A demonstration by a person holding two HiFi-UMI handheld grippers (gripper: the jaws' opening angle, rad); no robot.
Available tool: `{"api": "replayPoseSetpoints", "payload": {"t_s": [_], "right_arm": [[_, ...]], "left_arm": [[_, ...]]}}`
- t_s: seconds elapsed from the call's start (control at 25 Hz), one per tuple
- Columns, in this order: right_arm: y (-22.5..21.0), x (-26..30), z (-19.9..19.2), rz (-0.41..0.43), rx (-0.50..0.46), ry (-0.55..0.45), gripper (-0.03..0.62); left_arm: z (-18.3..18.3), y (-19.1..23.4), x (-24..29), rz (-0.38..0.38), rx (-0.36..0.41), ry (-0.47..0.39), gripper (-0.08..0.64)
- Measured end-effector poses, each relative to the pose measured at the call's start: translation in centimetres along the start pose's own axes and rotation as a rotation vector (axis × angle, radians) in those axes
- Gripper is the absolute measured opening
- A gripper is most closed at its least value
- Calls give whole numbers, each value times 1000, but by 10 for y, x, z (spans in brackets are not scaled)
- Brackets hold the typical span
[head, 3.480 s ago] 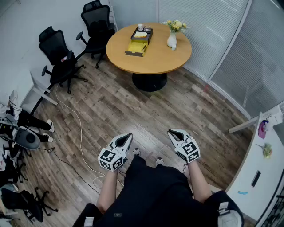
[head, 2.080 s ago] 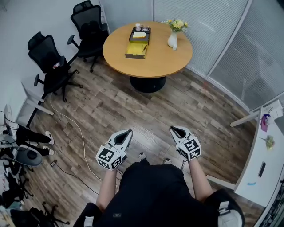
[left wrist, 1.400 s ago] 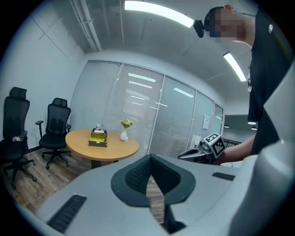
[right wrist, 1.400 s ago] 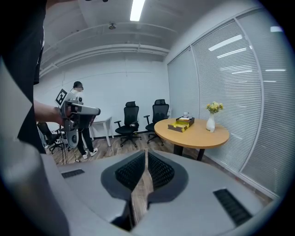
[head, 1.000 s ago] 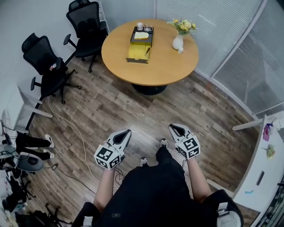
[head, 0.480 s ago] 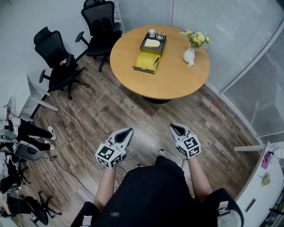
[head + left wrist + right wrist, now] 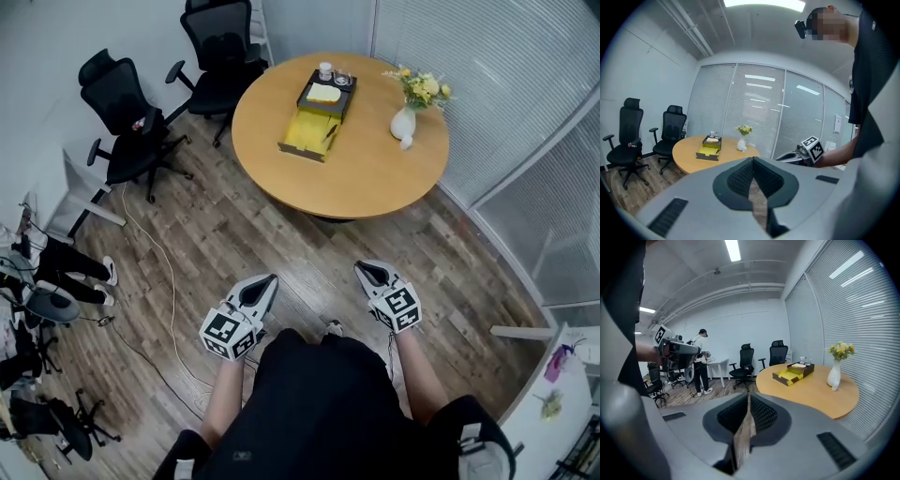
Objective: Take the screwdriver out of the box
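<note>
The left claw (image 7: 271, 279) was closed with its two tips meeting and nothing between them, and the right claw (image 7: 360, 268) was likewise shut tight and empty. In each claw's own view only a sliver of wooden floor (image 7: 281, 234) showed through the slit behind the tips. Both claws were held out side by side over the floor, just in front of the person's dark-clothed body, pointing toward a round wooden counter (image 7: 375, 178) that stood well apart from them. On the far part of that counter lay the open yellow box (image 7: 307, 136). A thin dark shape along its right edge looked like the screwdriver (image 7: 330, 132), still inside, though it was too small to make out clearly. A dark tray (image 7: 326, 92) touched the far end of the box, and a white vase (image 7: 404, 123) of yellow flowers stood to the right. Two black chairs (image 7: 128, 94) stood left of the counter, and a pale cable (image 7: 171, 281) trailed across the floor.
</note>
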State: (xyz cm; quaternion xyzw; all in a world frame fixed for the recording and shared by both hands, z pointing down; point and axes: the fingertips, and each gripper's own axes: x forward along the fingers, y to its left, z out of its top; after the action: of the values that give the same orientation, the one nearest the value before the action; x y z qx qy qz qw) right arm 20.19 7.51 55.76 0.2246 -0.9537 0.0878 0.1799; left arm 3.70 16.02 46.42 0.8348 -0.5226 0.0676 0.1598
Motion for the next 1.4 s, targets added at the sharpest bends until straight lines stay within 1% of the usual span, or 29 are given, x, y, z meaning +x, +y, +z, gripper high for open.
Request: {"api": "replayPoseSetpoints", "payload": {"t_s": [0.28, 0.48, 0.68, 1.0, 1.4], "right_arm": [[-26, -3, -4, -27, 26, 17, 15], [-44, 8, -1, -64, 37, 33, 15], [-72, 34, 10, -113, 57, 44, 15], [-101, 93, 40, -156, 67, 58, 15], [-126, 153, 68, -227, 85, 66, 15]], "left_arm": [[10, 4, 28, -23, -5, -10, 6], [13, 23, 52, -63, -18, -3, 6], [28, 57, 87, -117, -12, 2, 6], [53, 124, 127, -181, -10, 16, 6], [77, 188, 167, -280, 6, 26, 6]]}}
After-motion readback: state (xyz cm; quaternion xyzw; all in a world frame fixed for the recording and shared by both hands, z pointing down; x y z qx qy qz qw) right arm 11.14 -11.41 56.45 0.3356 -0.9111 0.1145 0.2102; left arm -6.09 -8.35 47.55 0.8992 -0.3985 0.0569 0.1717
